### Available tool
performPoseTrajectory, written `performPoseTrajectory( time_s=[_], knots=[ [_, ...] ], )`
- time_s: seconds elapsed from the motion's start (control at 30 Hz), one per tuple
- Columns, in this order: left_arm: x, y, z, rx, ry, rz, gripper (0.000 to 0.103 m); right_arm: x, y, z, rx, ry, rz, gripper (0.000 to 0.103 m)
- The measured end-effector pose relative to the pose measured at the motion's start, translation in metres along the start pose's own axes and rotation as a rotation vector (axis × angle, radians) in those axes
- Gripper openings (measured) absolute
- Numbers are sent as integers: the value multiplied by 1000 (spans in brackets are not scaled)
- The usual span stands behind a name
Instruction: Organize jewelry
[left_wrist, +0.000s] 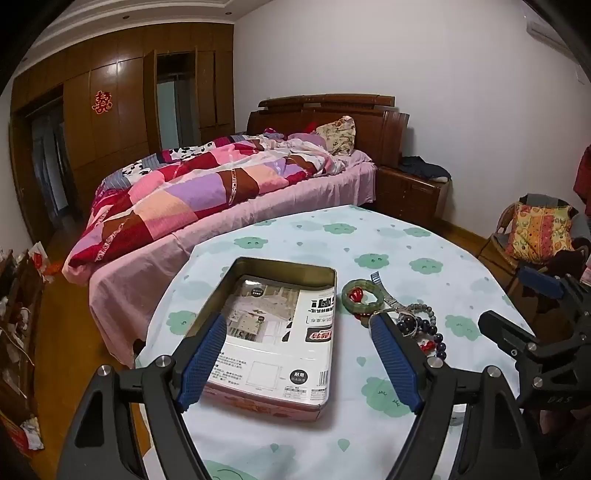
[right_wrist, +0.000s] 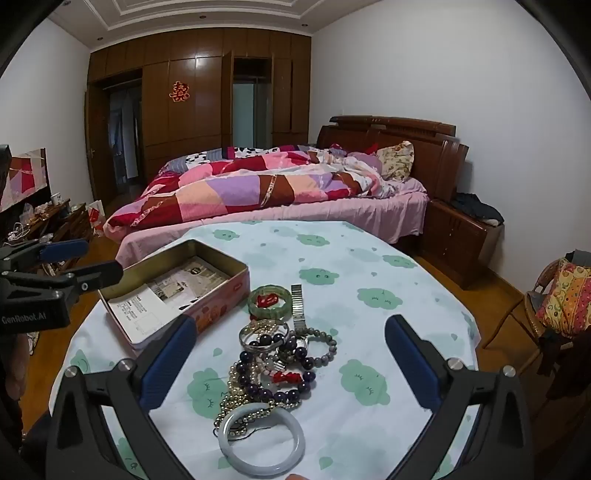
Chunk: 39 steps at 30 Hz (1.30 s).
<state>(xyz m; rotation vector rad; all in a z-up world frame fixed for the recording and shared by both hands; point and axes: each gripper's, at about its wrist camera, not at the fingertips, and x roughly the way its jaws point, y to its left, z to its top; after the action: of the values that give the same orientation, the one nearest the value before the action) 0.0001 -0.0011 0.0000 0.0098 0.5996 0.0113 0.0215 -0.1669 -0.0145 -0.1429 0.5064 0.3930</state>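
- The left gripper hangs above the round table with its jaws spread wide and nothing between the pads; the open tin box lies below the gap, a printed paper sheet lining its floor.
- The right gripper is likewise wide open and empty, poised over the jewelry pile.
- That pile lies on the cloud-print cloth just right of the tin, apart from both sets of blue pads.
- A green bangle with a red charm inside sits at the far end, beside a metal watch band.
- A pale jade bangle lies nearest the right camera, touching a bead chain.
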Motion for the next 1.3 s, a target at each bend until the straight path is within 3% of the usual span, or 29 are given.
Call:
performPoseTrajectory(
  time_s=[1.3],
  knots=[
    [0, 11, 0, -10, -8, 15, 81, 3, 1, -5, 4, 6, 3, 103]
  ],
)
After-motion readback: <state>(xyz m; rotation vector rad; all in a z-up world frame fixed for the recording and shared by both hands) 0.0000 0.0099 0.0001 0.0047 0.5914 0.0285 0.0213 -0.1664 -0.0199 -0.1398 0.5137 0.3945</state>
